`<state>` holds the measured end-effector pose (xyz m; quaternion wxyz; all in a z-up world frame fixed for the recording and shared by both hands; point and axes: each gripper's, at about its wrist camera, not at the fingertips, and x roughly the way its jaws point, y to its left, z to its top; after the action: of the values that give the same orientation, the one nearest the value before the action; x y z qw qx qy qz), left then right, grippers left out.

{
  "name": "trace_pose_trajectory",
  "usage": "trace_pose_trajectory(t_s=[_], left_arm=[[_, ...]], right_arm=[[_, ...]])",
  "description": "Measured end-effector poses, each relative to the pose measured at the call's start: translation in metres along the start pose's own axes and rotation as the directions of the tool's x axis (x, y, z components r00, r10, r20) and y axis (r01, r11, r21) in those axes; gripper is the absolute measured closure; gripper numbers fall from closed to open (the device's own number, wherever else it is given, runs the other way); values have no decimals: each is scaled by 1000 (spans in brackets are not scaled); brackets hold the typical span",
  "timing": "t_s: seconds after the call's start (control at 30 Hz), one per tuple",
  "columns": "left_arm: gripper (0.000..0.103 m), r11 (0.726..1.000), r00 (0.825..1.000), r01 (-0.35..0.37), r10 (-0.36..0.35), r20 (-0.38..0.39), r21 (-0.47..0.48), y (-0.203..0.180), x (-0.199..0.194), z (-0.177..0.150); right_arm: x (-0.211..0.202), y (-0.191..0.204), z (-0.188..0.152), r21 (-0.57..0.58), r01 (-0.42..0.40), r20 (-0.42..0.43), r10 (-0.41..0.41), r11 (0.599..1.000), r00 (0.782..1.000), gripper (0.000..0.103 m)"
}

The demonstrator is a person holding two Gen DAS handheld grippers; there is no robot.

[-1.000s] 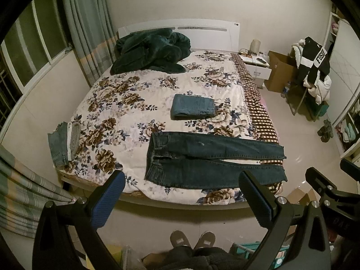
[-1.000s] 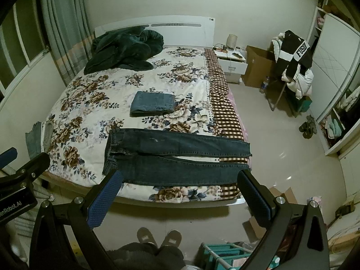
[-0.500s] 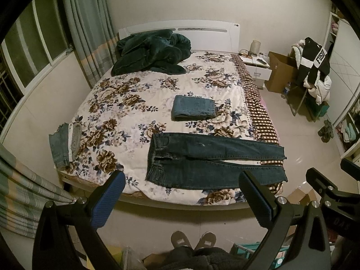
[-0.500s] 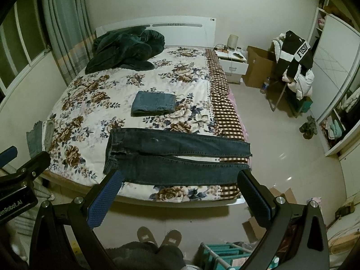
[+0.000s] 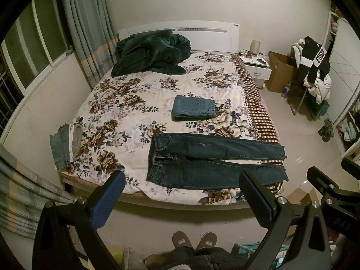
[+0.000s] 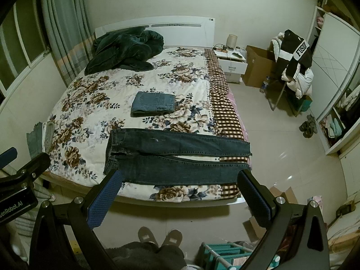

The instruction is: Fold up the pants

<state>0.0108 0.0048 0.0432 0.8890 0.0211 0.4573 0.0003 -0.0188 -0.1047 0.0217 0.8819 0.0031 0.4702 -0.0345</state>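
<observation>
Change since a second ago: almost none; both grippers hang at the same height off the foot of the bed, and the bed has slid very slightly right in each view.

Left wrist view
- left gripper (image 5: 181,193): jaws spread wide, nothing between them, held off the bed's near edge.
- dark jeans (image 5: 211,162): flat and unfolded across the near end of the bed (image 5: 139,94), waistband toward 9 o'clock, hems toward 3 o'clock reaching the checked side of the bedding; the two legs lie side by side with a thin gap.
- folded jeans (image 5: 193,108): lighter blue, at 12 o'clock from the dark pair, apart from it.
- denim piece (image 5: 61,146): draped over the bed's corner at 9 o'clock.
- green blanket (image 5: 150,54): heaped by the headboard.
- in the way: nothing lies on the dark pair; slippers (image 5: 194,243) show at 6 o'clock.

Right wrist view
- right gripper (image 6: 178,193): jaws wide apart, empty, short of the bed edge.
- dark jeans (image 6: 175,157): just past the fingertips, near leg along the mattress edge.
- nightstand (image 6: 231,64): at 1 o'clock, beside a cardboard box (image 6: 257,66).
- chair with clothes (image 6: 292,65): at 2 o'clock.
</observation>
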Motion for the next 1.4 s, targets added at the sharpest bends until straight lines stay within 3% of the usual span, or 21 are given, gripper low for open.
trace_pose_trajectory(t_s=[0.9, 1.17, 1.3, 1.4], left_arm=[[0, 1000, 1000, 7, -7, -2, -1, 0, 0, -2], [0, 999, 1000, -29, 29, 8, -41, 4, 21, 9], [0, 993, 995, -97, 98, 20, -67, -1, 58, 19], [0, 983, 988, -155, 155, -14, -93, 1, 98, 28]], right_arm=[[-9, 1, 4, 8, -20, -18, 20, 1000, 1000, 0], [50, -28, -1, 46, -18, -44, 20, 999, 999, 0], [92, -54, 7, 94, 4, -57, 1, 996, 998, 0], [133, -77, 15, 141, 7, -81, 4, 990, 997, 0]])
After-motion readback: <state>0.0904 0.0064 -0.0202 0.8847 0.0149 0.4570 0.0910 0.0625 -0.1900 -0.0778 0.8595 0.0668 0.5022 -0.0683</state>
